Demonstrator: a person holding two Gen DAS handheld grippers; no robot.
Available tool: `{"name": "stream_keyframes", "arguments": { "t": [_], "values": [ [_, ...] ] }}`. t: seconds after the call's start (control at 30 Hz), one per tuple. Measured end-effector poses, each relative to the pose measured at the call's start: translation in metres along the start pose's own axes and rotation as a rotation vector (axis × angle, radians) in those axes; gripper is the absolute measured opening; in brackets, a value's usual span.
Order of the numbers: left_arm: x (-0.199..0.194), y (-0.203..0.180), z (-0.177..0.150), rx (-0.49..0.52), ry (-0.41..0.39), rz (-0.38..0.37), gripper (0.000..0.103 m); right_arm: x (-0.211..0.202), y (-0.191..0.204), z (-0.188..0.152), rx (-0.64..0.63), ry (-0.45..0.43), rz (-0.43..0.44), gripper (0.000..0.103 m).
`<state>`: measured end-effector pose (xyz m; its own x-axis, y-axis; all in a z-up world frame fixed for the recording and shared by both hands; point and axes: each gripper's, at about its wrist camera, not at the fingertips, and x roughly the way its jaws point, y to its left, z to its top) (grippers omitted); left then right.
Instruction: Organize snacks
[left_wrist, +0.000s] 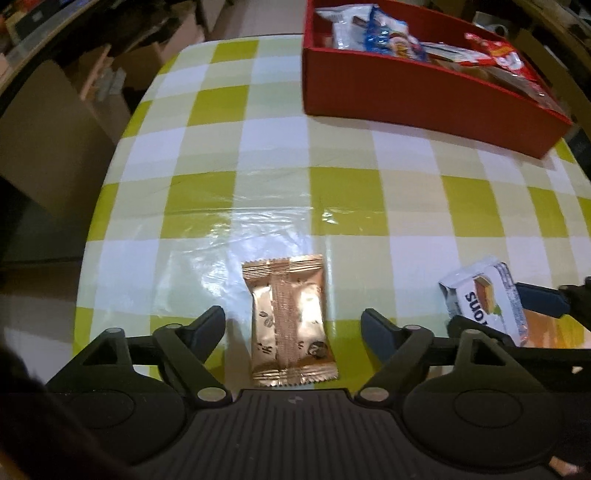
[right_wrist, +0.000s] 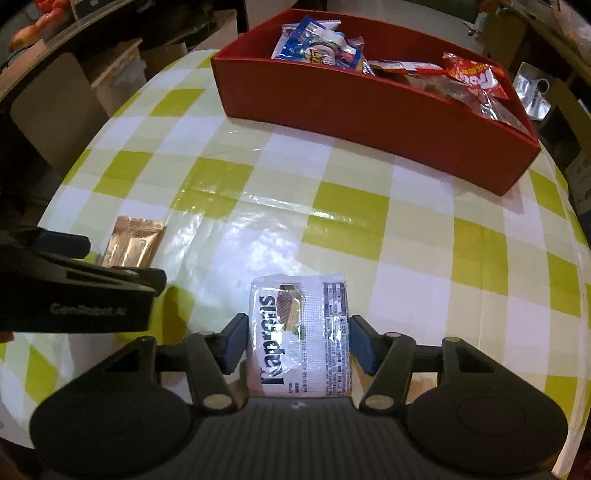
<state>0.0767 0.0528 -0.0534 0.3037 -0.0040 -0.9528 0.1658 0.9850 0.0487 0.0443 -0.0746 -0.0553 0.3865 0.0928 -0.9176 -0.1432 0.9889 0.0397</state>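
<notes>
A copper-coloured snack packet (left_wrist: 291, 325) lies flat on the checked tablecloth (left_wrist: 332, 192) between the fingers of my left gripper (left_wrist: 293, 315). That gripper is open, with a gap on each side of the packet. My right gripper (right_wrist: 298, 322) is shut on a white wafer packet (right_wrist: 299, 332), one blue pad against each long side. The left wrist view shows that white packet (left_wrist: 484, 299) at the right. From the right wrist, the copper packet (right_wrist: 131, 242) sits just past the left gripper (right_wrist: 122, 263). A red box (right_wrist: 369, 110) holding several snack bags stands at the far side.
The red box (left_wrist: 406, 99) takes up the far right of the table. Bare green, white and cream cloth lies between it and the grippers. The table's left edge (left_wrist: 99, 206) drops to a dark floor with cardboard boxes (left_wrist: 48, 122) and shelves behind.
</notes>
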Motion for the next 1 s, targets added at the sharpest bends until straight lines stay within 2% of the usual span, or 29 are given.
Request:
{"name": "stream_keyframes", "arguments": {
  "t": [0.07,0.1,0.17,0.27,0.3,0.37,0.47,0.5,0.57,0.6,0.63,0.7,0.73,0.77,0.83,0.93,1.0],
  "values": [
    [0.005,0.000,0.000,-0.009,0.009,0.025,0.089,0.004,0.001,-0.002,-0.011,0.001,-0.009,0.069],
    [0.007,0.000,-0.001,-0.016,0.007,0.038,0.091,0.005,0.001,-0.002,-0.013,-0.004,-0.008,0.074],
    [0.008,0.000,-0.001,-0.031,-0.003,0.051,0.093,0.006,-0.003,-0.002,0.005,-0.012,0.023,0.079],
    [0.009,0.004,-0.001,-0.058,0.006,0.033,0.093,0.011,-0.006,-0.003,0.026,-0.004,0.091,0.100],
    [0.010,0.006,-0.001,-0.069,0.010,0.023,0.093,0.013,-0.004,-0.003,0.014,0.008,0.098,0.103],
    [0.011,0.010,-0.001,-0.086,0.020,0.009,0.096,0.017,0.009,-0.004,-0.070,0.026,0.052,0.103],
    [0.011,0.009,-0.001,-0.081,0.022,0.006,0.094,0.016,0.015,-0.008,-0.115,0.030,0.020,0.103],
    [0.011,0.009,-0.001,-0.082,0.020,0.000,0.093,0.014,0.012,-0.009,-0.114,0.024,0.016,0.101],
    [0.007,0.007,-0.002,-0.076,0.017,-0.008,0.083,0.008,0.005,-0.009,-0.092,0.009,0.015,0.087],
    [0.005,0.004,-0.003,-0.069,0.014,-0.010,0.079,0.005,0.002,-0.009,-0.096,-0.005,0.006,0.069],
    [0.003,0.002,-0.004,-0.064,0.010,-0.013,0.073,0.003,0.000,-0.008,-0.093,-0.008,0.018,0.064],
    [-0.001,-0.003,-0.004,-0.054,0.003,-0.005,0.062,0.003,-0.001,-0.011,-0.101,-0.015,0.016,0.064],
    [-0.003,-0.006,-0.005,-0.053,0.000,0.001,0.051,0.001,0.000,-0.012,-0.114,-0.023,0.012,0.063],
    [-0.004,-0.007,-0.005,-0.057,-0.001,-0.003,0.048,0.000,0.001,-0.013,-0.126,-0.028,0.003,0.063],
    [-0.005,-0.010,-0.005,-0.059,0.000,-0.017,0.047,-0.004,0.000,-0.014,-0.138,-0.044,-0.018,0.063],
    [-0.008,-0.023,-0.006,-0.013,-0.018,0.028,0.047,-0.012,-0.009,-0.013,-0.111,-0.064,-0.011,0.063],
    [-0.010,-0.028,-0.006,-0.009,-0.022,0.020,0.047,-0.018,-0.014,-0.011,-0.091,-0.081,-0.008,0.063]
  ]
}}
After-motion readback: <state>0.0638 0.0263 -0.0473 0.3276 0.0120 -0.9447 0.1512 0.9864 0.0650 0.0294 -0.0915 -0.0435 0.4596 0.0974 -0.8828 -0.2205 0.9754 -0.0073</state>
